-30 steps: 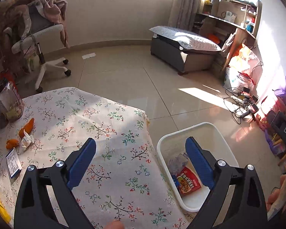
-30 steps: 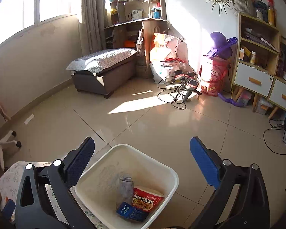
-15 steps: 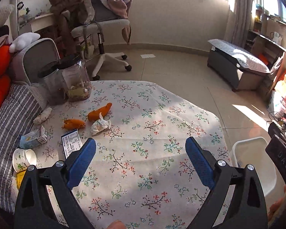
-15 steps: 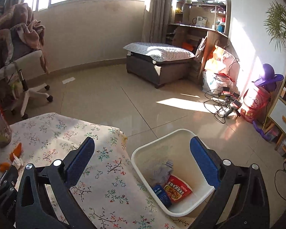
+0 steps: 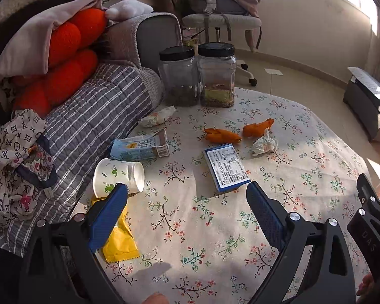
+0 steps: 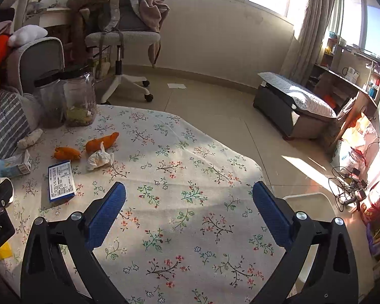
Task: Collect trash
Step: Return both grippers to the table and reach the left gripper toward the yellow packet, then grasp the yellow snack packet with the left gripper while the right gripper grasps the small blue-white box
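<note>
The left tool (image 5: 186,193) hangs over the flowered worktop (image 5: 304,167) with its blue pads spread wide and nothing between them. The right tool (image 6: 189,194) is likewise wide open and empty, nearer the worktop's far-right edge.

From the left tool, the nearest trash is a yellow wrapper (image 5: 119,243) at 8 o'clock, partly under the left pad: thin film, nearly weightless, probably slippery, best pinched at a raised edge. Just beyond it at 10 o'clock lies a tipped paper cup (image 5: 117,177), light and easily crushed; gripping across the rim looks safest. At 12 o'clock, just ahead of the right pad, a blue printed card packet (image 5: 226,167) lies flat, stiff and low, so an edge must be lifted first. Farther at 11 o'clock is a flattened drink carton (image 5: 140,147), light and fairly stiff. At 1 o'clock sit two orange peel pieces (image 5: 221,134) and a crumpled tissue (image 5: 264,144), soft and easy to bunch. Another wad of tissue (image 5: 157,116) rests near two black-lidded jars (image 5: 216,74) at the back; these look like keepers.

In the right view, the white bin (image 6: 314,202) stands on the floor at 3 o'clock, beside the worktop.
</note>
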Tool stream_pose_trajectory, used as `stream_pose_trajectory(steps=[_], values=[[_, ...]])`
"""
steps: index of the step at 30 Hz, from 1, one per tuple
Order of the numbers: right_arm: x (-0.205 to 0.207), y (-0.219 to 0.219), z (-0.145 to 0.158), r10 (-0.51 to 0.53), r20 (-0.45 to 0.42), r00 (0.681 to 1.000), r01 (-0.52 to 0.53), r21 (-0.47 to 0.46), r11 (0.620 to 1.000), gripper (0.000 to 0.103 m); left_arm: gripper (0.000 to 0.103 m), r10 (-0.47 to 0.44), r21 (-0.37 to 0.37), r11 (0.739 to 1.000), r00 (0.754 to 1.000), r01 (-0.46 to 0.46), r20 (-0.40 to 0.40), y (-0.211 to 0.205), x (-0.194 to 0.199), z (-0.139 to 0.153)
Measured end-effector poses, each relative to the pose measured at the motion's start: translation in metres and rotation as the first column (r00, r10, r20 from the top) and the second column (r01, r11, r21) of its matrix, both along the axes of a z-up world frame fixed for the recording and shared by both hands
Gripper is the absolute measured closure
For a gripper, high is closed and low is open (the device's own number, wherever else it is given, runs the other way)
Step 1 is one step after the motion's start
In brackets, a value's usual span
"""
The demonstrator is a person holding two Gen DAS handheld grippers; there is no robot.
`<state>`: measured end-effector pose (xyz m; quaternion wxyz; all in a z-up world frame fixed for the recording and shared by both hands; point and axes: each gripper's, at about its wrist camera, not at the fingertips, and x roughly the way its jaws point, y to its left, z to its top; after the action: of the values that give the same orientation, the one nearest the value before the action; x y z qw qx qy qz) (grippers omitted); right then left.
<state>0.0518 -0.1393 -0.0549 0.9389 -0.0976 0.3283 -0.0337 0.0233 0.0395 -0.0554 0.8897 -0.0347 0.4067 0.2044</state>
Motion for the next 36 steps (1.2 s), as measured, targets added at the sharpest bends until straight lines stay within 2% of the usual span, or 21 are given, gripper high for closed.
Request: stream_pose_trajectory(steps=[4,10,14,19,23,28,32,36], values=[[-0.006,0.026,-0.008,0.085,-0.021,0.996,-0.085,-0.030,0.996,0.007,0.011,0.137,0.001,0.990,0.988,-0.138,-0.073,0.049,-0.012,-0.025],[-0.004,0.050,-0.023,0.176,-0.079,0.981,-0.179,-0.037,0.983,0.007,0.011,0.263,-0.019,0.962,0.942,-0.273,-0.208,0.108,-0.017,-0.070],[0.000,0.059,-0.036,0.232,-0.131,0.964,-0.238,-0.027,0.971,0.007,0.011,0.304,-0.071,0.940,0.912,-0.334,-0.276,0.136,-0.017,-0.095],[0.010,0.065,-0.049,0.280,-0.197,0.940,-0.280,0.024,0.960,0.007,0.011,0.261,-0.172,0.927,0.901,-0.334,-0.346,0.145,-0.014,-0.120],[0.015,0.070,-0.055,0.309,-0.221,0.925,-0.309,0.036,0.950,0.007,0.016,0.235,-0.182,0.936,0.921,-0.300,-0.311,0.143,-0.018,-0.119],[0.024,0.072,-0.060,0.340,-0.259,0.904,-0.332,0.078,0.940,0.007,0.055,0.159,-0.188,0.958,0.946,-0.217,-0.281,0.128,-0.018,-0.108],[0.031,0.069,-0.059,0.361,-0.282,0.889,-0.334,0.140,0.932,0.007,0.062,0.091,-0.295,0.942,0.966,-0.163,-0.243,0.120,-0.025,-0.091],[0.043,0.076,-0.055,0.397,-0.289,0.871,-0.352,0.196,0.915,0.007,0.065,-0.002,-0.398,0.916,0.991,-0.052,-0.134,0.110,-0.035,-0.047]])
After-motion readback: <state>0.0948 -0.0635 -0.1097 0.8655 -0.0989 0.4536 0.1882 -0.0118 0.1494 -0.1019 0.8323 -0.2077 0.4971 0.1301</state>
